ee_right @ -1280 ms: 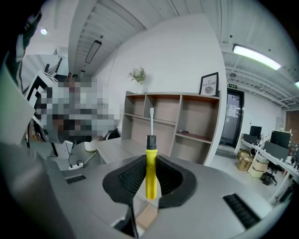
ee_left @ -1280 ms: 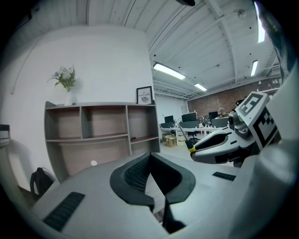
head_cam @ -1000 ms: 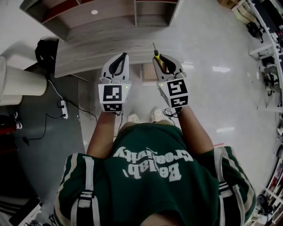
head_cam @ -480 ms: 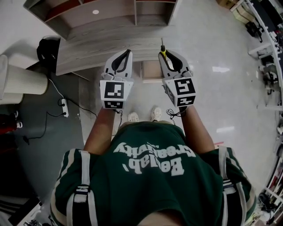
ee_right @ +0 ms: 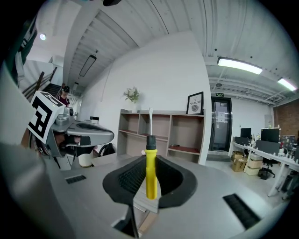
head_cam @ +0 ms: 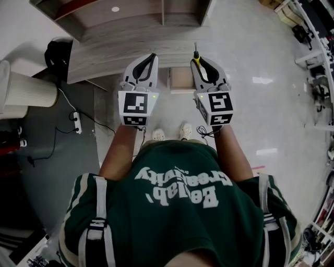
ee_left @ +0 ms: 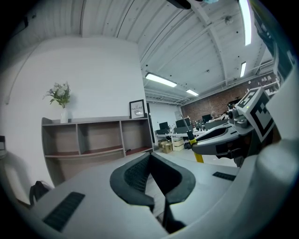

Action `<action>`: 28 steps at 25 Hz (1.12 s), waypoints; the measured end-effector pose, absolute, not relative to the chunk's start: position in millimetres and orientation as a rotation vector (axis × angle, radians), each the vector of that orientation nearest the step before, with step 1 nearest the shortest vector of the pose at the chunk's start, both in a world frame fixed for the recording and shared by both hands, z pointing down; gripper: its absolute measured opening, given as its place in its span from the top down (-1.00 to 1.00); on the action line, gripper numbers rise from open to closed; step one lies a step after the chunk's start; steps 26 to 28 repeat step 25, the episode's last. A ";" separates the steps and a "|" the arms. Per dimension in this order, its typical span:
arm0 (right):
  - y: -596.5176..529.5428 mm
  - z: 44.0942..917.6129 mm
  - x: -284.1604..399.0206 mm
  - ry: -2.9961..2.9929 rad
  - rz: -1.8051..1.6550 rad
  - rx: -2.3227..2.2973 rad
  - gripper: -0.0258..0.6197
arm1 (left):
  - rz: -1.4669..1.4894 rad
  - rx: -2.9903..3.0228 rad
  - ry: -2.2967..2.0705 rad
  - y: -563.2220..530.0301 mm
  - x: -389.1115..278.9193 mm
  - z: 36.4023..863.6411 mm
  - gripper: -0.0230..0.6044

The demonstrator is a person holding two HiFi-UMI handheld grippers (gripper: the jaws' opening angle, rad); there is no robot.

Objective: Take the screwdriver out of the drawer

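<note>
My right gripper (head_cam: 200, 60) (ee_right: 150, 163) is shut on a screwdriver (head_cam: 196, 56) (ee_right: 151, 175) with a yellow handle and a black collar. Its thin shaft stands up past the jaw tips. The gripper holds it in the air above the open drawer (head_cam: 181, 79) at the front edge of the grey wooden desk (head_cam: 104, 55). My left gripper (head_cam: 151, 57) (ee_left: 150, 156) hovers level beside it on the left, jaw tips together with nothing between them. From the left gripper view the screwdriver (ee_left: 193, 148) shows at the right, in the other gripper.
A grey open shelf unit (head_cam: 130, 15) (ee_right: 182, 133) stands behind the desk, with a vase of flowers and a framed picture on top. A white cylinder (head_cam: 28, 96) and a power strip with cables (head_cam: 76, 124) are on the floor at left. Office desks stand far right.
Both grippers have risen a little and drifted forward over the desk edge. The screwdriver stayed in the right gripper's grip.
</note>
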State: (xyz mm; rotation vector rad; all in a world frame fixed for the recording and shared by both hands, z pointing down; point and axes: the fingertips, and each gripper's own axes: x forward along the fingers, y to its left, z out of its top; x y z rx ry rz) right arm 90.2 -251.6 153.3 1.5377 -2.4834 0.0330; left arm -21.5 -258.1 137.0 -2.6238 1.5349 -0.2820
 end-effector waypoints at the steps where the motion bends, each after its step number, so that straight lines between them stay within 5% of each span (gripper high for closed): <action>1: -251.1 153.0 89.9 -2.480 0.024 1.543 0.67 | -0.281 -2.623 1.535 -256.9 -22.5 137.2 0.87; 28: -247.9 158.4 75.8 -2.476 0.039 1.522 0.67 | -0.237 -2.623 1.536 -249.2 -42.6 135.1 0.87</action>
